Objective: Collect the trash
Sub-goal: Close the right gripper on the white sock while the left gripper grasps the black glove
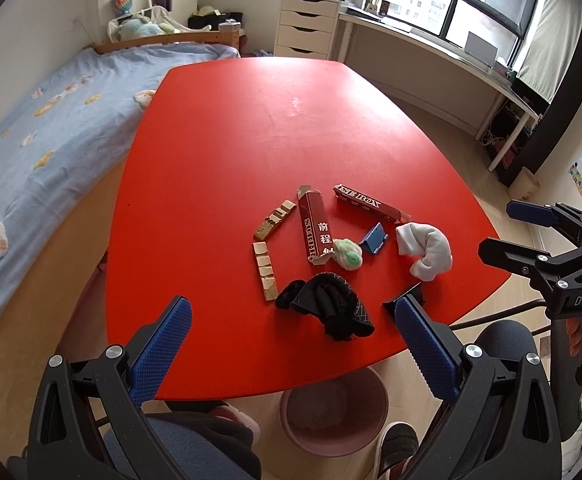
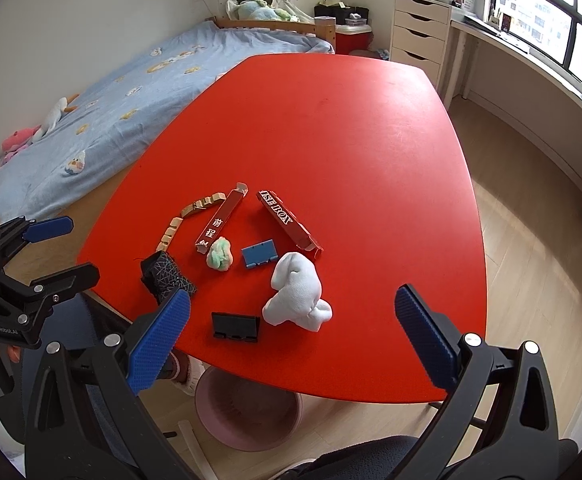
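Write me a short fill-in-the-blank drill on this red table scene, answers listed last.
1. The left gripper and right gripper both stand ____.
2. The round pink plastic bin sits on the ____, under the red table's near edge.
3. The small green-and-white crumpled ball touches a long ____ cardboard box.

Answers: open; floor; red

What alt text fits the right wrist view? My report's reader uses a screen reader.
Open right gripper hovers over a red table strewn with two red cartons, a white sock, a black sock, a crumpled green-white wad, wooden pieces and two small stands. A pink bin sits below.
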Tool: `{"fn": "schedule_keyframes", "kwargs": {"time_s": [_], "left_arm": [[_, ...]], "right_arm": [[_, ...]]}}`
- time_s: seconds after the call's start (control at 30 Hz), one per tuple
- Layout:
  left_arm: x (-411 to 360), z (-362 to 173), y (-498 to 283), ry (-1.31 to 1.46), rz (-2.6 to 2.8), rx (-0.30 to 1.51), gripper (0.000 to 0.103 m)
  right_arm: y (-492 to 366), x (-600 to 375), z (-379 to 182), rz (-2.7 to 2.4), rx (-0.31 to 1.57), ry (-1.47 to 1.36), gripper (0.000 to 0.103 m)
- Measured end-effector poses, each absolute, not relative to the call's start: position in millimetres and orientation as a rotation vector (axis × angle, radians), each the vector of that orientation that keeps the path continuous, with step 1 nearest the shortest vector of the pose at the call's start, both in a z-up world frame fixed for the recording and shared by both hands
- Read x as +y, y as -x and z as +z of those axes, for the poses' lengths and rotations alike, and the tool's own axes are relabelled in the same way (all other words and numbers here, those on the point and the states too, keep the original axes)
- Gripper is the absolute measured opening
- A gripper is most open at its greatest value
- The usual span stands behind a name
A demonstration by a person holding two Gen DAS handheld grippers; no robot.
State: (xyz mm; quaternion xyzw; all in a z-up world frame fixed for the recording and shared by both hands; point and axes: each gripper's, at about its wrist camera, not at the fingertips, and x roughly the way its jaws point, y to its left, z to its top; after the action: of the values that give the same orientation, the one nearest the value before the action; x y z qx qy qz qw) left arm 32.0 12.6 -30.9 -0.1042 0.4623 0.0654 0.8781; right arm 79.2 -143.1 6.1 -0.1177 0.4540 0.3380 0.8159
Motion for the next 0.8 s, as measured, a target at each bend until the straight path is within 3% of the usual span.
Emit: {"fn": "schedule_keyframes", "kwargs": {"time_s": [0.6, 0.73, 0.77, 0.8], "left_arm": [[10.0, -86.2, -68.8, 0.324, 0.12, 1.138, 0.096], [8.2, -88.4, -69.2, 0.338, 0.11, 1.141, 0.077], [7.7, -88.0, -69.2, 0.343, 0.102, 1.138, 0.075], [6.8, -87.1, -68.7, 0.345, 0.093, 1.134, 0.07]], "right_arm": [[-127.7, -117.9, -57.7, 0.684, 1.188, 0.242, 0.1], [-126.8, -116.1, -61.6, 0.695, 1.188, 0.238, 0.098], [-126.8, -115.7, -62.3, 0.694, 1.189, 0.239, 0.094], [-127.2, -116.1, -63.4, 0.691, 1.195, 0.242, 0.082]]}}
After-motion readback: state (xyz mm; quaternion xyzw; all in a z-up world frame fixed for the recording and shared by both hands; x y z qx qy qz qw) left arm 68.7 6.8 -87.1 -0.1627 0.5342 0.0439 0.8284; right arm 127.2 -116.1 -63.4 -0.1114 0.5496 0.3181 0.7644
